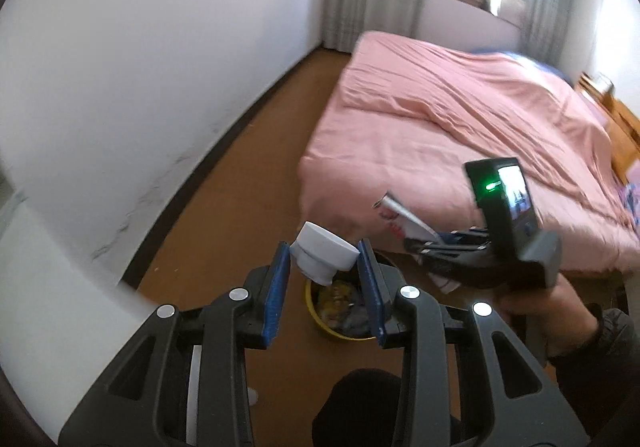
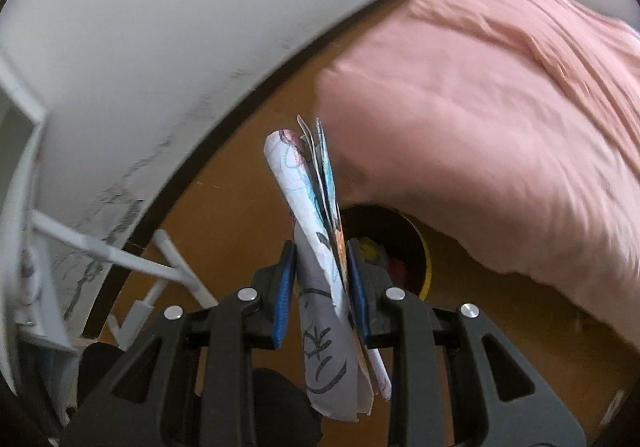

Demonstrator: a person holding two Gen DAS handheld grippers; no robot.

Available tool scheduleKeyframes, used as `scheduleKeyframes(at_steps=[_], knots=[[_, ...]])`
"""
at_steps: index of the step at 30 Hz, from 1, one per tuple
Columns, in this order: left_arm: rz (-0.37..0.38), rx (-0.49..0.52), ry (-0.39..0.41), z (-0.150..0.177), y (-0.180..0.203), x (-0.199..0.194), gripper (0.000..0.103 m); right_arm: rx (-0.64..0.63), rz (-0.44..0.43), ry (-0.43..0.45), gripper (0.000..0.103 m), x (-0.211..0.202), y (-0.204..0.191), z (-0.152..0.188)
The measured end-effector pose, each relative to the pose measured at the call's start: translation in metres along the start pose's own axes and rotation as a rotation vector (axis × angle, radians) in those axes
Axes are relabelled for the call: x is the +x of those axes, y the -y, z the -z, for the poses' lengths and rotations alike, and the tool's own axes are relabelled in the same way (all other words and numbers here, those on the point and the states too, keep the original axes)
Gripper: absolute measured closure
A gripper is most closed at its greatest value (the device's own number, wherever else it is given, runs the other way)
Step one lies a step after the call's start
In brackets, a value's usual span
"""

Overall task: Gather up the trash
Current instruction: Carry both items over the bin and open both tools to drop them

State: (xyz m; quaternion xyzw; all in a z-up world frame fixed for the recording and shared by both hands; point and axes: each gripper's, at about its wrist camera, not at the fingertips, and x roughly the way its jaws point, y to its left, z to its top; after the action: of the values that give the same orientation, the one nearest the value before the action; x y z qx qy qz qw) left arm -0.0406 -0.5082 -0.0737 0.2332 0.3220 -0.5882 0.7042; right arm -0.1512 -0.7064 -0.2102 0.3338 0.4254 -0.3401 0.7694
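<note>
White plastic cup (image 1: 324,257) pinched between the blue pads of the left gripper (image 1: 325,267), hanging just above the yellow bin (image 1: 320,321) on the brown floor beside the pink bed (image 1: 460,119). Folded, scribbled paper wad (image 2: 320,247) clamped upright in the right gripper (image 2: 320,283), jaws narrow on it, bin (image 2: 424,267) just beyond. Carrying step nearly over, by the look of it; next, centring each load over the bin mouth, already part full, then opening the jaws.

White cup (image 1: 324,257); yellow bin (image 1: 340,311); pink bedcover (image 1: 460,119); paper (image 2: 324,267) seemingly scribbled.
</note>
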Motion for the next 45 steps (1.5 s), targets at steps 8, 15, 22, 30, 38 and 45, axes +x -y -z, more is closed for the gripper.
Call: scheduleKeyframes(at_steps=[8, 15, 22, 30, 38, 45], knots=[[0.056, -0.005, -0.103, 0.003, 0.021, 0.088, 0.069, 0.069, 0.0, -0.07, 0.077, 0.038, 0.043, 0.019], [0.071, -0.015, -0.145, 0.005, 0.032, 0.124, 0.069, 0.097, -0.022, -0.073, 0.077, 0.042, 0.06, 0.021], [0.083, -0.018, -0.165, 0.003, 0.032, 0.138, 0.069, 0.093, -0.057, -0.054, 0.066, 0.041, 0.056, 0.017], [0.089, -0.027, -0.211, 0.009, 0.031, 0.16, 0.069, 0.124, -0.055, -0.03, 0.053, 0.035, 0.061, 0.014], [0.108, -0.009, -0.247, 0.004, 0.044, 0.188, 0.063, 0.191, -0.036, 0.034, 0.042, 0.015, 0.08, 0.008], [0.085, -0.011, -0.207, -0.011, 0.043, 0.172, 0.045, 0.198, -0.045, 0.05, 0.041, 0.006, 0.082, 0.003]])
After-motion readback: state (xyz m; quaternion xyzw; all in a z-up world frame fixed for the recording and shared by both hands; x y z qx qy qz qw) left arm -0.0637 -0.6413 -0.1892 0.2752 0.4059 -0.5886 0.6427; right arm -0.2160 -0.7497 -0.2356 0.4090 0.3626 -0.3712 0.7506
